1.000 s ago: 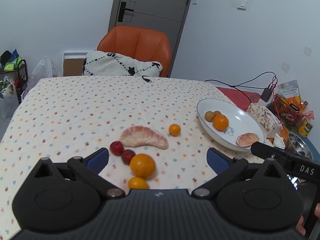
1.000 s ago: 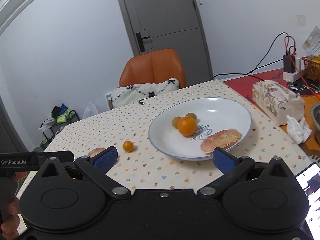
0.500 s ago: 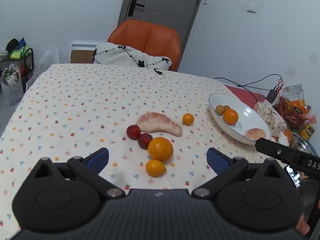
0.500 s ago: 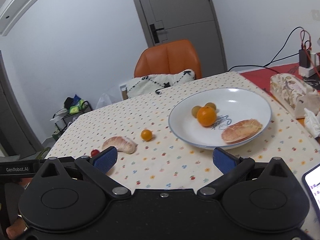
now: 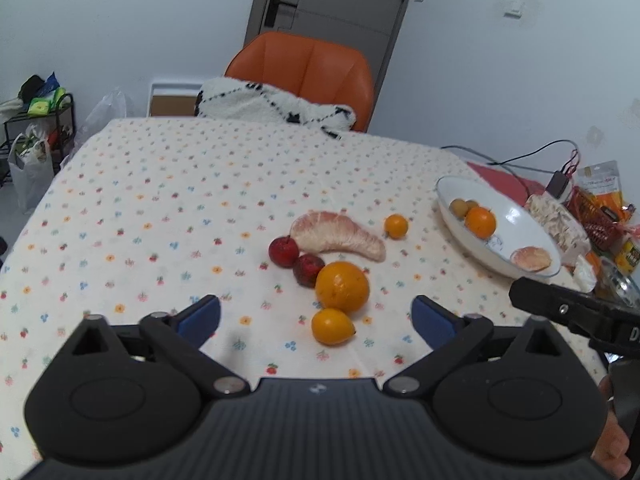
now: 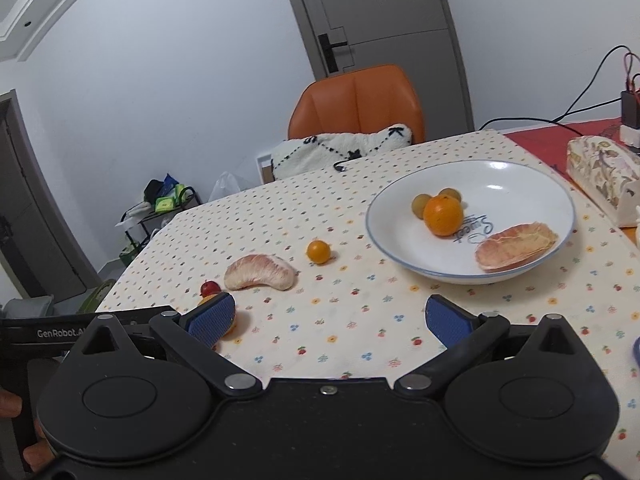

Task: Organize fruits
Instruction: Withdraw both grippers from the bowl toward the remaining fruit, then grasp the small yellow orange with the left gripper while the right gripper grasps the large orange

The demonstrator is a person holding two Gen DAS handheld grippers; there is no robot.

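On the flowered tablecloth lie a pomelo segment (image 5: 338, 234), two red fruits (image 5: 283, 251), a large orange (image 5: 342, 287), a small orange-yellow fruit (image 5: 332, 326) and a tiny orange (image 5: 396, 226). My left gripper (image 5: 316, 318) is open just short of the small orange-yellow fruit, holding nothing. The white plate (image 6: 528, 184) carries an orange (image 6: 443, 215), two small brownish fruits (image 6: 422, 204) and a pomelo piece (image 6: 516, 246). My right gripper (image 6: 330, 320) is open over bare cloth, left of the plate. The pomelo segment (image 6: 260, 272) and tiny orange (image 6: 319, 251) lie ahead of it.
An orange chair (image 5: 304, 68) with a white cushion (image 5: 272, 106) stands at the table's far edge. A patterned tissue box (image 6: 604, 174), cables, snack packets (image 5: 600, 188) and a metal bowl (image 5: 618, 284) crowd the right side. A rack with bags (image 5: 32, 128) stands far left.
Both grippers have drawn back and swung left. More of the table shows, and the loose fruits now sit further ahead of the left gripper. The jaws stayed open.
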